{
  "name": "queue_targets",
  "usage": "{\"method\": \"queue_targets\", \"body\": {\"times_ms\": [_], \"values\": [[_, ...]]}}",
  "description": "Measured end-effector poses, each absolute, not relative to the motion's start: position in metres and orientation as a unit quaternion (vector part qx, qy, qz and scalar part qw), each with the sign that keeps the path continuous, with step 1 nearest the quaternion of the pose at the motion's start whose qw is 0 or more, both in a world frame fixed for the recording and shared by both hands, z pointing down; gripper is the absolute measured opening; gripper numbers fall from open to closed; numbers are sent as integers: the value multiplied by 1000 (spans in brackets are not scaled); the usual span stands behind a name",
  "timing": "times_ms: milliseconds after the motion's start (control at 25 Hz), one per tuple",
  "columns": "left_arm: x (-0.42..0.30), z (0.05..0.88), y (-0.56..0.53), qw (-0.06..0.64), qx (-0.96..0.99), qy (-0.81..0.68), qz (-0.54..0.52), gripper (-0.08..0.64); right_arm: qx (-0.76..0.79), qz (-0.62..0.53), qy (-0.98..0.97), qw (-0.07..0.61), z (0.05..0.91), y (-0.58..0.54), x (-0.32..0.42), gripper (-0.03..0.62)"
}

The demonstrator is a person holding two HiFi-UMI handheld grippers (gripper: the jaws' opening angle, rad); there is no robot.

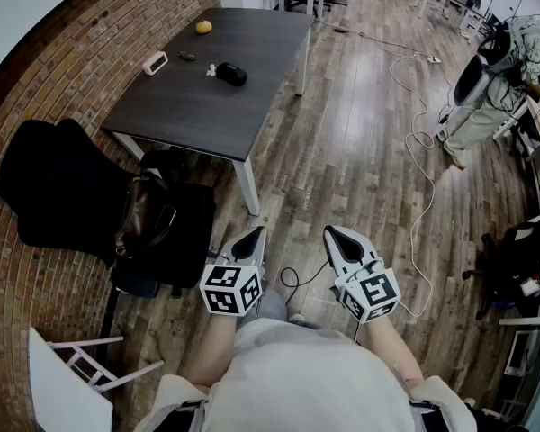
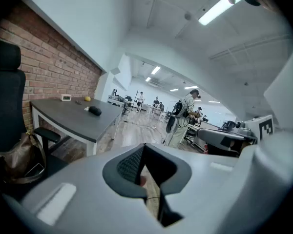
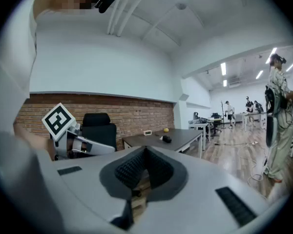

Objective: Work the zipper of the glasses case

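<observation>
Both clenched and empty, left gripper [image 1: 251, 236] and right gripper [image 1: 336, 235]; black oval glasses case [image 1: 231, 74] on dark grey table [image 1: 189, 111] well apart; arriving clenched could shove case, missing zipper.

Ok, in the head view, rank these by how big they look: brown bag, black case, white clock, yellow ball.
1. brown bag, though it is nearer the camera than the rest.
2. black case.
3. white clock, only slightly smaller than the case.
4. yellow ball.
</observation>
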State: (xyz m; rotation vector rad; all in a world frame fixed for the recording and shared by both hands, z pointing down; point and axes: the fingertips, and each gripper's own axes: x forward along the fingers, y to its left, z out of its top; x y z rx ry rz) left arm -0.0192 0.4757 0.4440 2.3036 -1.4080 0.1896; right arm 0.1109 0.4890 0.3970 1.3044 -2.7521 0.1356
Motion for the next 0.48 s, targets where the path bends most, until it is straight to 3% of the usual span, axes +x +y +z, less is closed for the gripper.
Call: {"method": "queue_targets", "body": {"times_ms": [480], "values": [[-37, 425, 510, 188, 822, -534, 66, 11, 430, 38, -902, 30, 382, 532, 105, 2]]}}
